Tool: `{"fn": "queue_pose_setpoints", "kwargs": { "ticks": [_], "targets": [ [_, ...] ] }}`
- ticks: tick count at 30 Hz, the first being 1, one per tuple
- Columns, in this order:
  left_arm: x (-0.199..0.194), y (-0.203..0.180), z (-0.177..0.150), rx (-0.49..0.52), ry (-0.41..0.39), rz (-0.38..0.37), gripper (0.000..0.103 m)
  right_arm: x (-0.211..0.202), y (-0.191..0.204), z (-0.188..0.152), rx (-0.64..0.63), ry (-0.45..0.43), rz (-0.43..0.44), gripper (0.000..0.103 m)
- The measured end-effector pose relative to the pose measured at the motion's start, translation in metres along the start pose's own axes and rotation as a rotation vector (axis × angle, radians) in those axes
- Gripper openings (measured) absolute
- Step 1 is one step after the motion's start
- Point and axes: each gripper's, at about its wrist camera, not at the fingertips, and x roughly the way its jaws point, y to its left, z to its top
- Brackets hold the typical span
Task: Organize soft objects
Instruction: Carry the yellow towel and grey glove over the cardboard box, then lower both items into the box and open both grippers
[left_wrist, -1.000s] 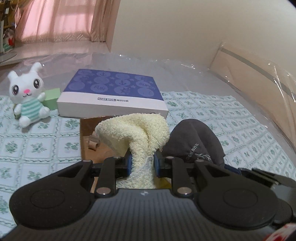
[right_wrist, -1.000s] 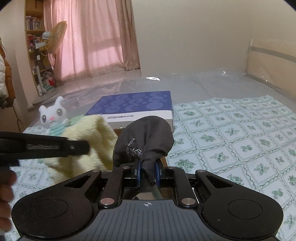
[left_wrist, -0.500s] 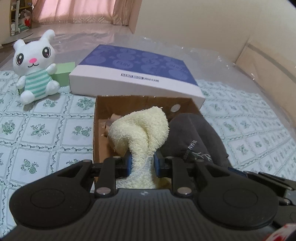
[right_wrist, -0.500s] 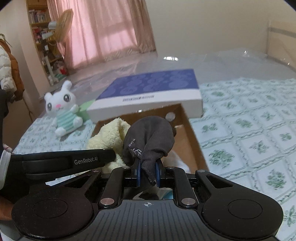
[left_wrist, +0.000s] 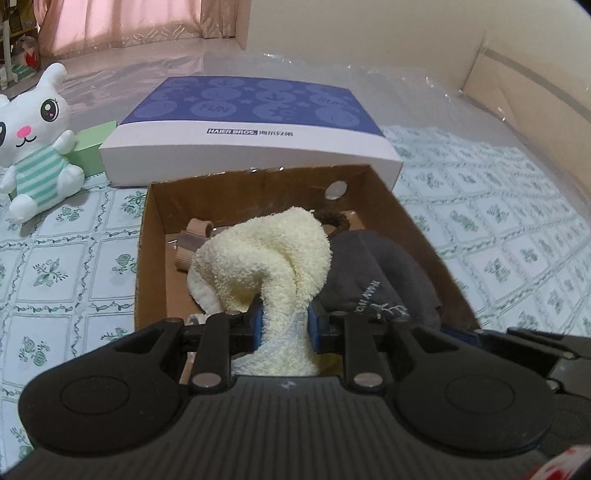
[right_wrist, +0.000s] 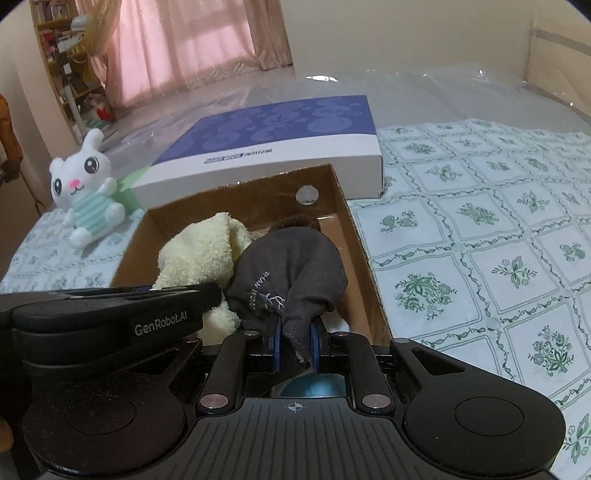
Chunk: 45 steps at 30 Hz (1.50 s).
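While both tools sit over the open brown cardboard box (left_wrist: 417, 236), I record the following. My left gripper (left_wrist: 283, 325) has its fingers (left_wrist: 257, 325) clamped on the cream terry-cloth towel (left_wrist: 269, 258); the cloth bulges forward above the blue pads and droops into the box, its lower edge trailing back between the fingers toward the camera. My right gripper (right_wrist: 294, 349) has its fingers (right_wrist: 273, 347) closed on a pinched fold of the dark grey fabric sock with pale lettering (right_wrist: 291, 266), which rises in a rounded hump directly ahead of the pads. From the right wrist view the towel (right_wrist: 199, 254) lies immediately left of the sock and touches it, with the left gripper's black body crossing in front of the towel's lower part. Both items sit within the box walls.

Inside the box I also note a small beige ribbed item (left_wrist: 192, 243) near the left rear corner and a brown ring-shaped loop (left_wrist: 338, 221) behind the towel; what either is I cannot determine. A round silver sticker (left_wrist: 335, 190) is on the far inner wall. Directly behind the box lies a flat white carton with a purple patterned lid (left_wrist: 251, 125). A white plush rabbit in a green-striped top (left_wrist: 35, 144) sits to the left beside a pale green block (left_wrist: 94, 151). Everything rests on a white cloth with green floral squares (left_wrist: 517, 236).
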Motion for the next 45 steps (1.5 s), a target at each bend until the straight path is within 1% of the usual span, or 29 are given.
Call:
{"fn": "queue_pose_setpoints", "kwargs": {
  "ticks": [5,6,7,8,10,12,13,16,20,23,26,36,39,40,45],
  "targets": [
    [0.002,0.006,-0.002,0.023,0.015,0.023,0.024,0.005,0.005,-0.004,-0.033,0.004,-0.019,0.015],
    [0.001,0.007,-0.002,0.026,0.017,0.022,0.024,0.005,0.005,-0.004,-0.037,0.003,-0.02,0.016],
    [0.001,0.007,-0.001,0.031,0.02,0.024,0.026,0.005,0.005,-0.005,-0.04,-0.001,-0.022,0.019],
    [0.0,0.007,-0.001,0.037,0.024,0.028,0.027,0.004,0.006,-0.005,-0.046,-0.003,-0.024,0.023],
    [-0.001,0.009,0.0,0.036,0.033,0.025,0.028,0.004,0.006,-0.005,-0.056,-0.008,-0.034,0.048],
    [-0.005,0.014,0.001,0.018,0.043,0.005,0.032,0.001,0.005,-0.006,-0.059,-0.015,-0.055,0.059],
    [-0.008,0.016,0.001,0.013,0.043,-0.002,0.035,-0.002,0.004,-0.007,-0.059,-0.025,-0.054,0.061],
    [-0.019,0.021,-0.001,0.016,0.027,-0.008,0.042,-0.012,0.001,-0.009,-0.037,-0.056,-0.005,0.063],
    [-0.035,0.023,-0.005,0.036,0.015,-0.022,0.044,-0.024,0.001,-0.013,-0.026,-0.085,0.022,0.064],
    [-0.047,0.023,-0.009,0.061,0.001,-0.017,0.044,-0.034,0.001,-0.017,-0.007,-0.096,0.033,0.064],
    [-0.06,0.026,-0.014,0.074,-0.01,-0.027,0.044,-0.046,0.004,-0.022,0.005,-0.11,0.049,0.065],
    [-0.116,0.035,-0.04,0.108,-0.054,-0.058,0.044,-0.091,0.015,-0.043,0.049,-0.138,0.075,0.065],
    [-0.132,0.037,-0.047,0.112,-0.061,-0.067,0.048,-0.104,0.018,-0.049,0.059,-0.145,0.076,0.065],
    [-0.138,0.038,-0.048,0.112,-0.063,-0.069,0.051,-0.109,0.02,-0.052,0.063,-0.149,0.075,0.065],
    [-0.166,0.038,-0.059,0.132,-0.082,-0.065,0.052,-0.134,0.027,-0.062,0.08,-0.167,0.075,0.066]
  ]
}}
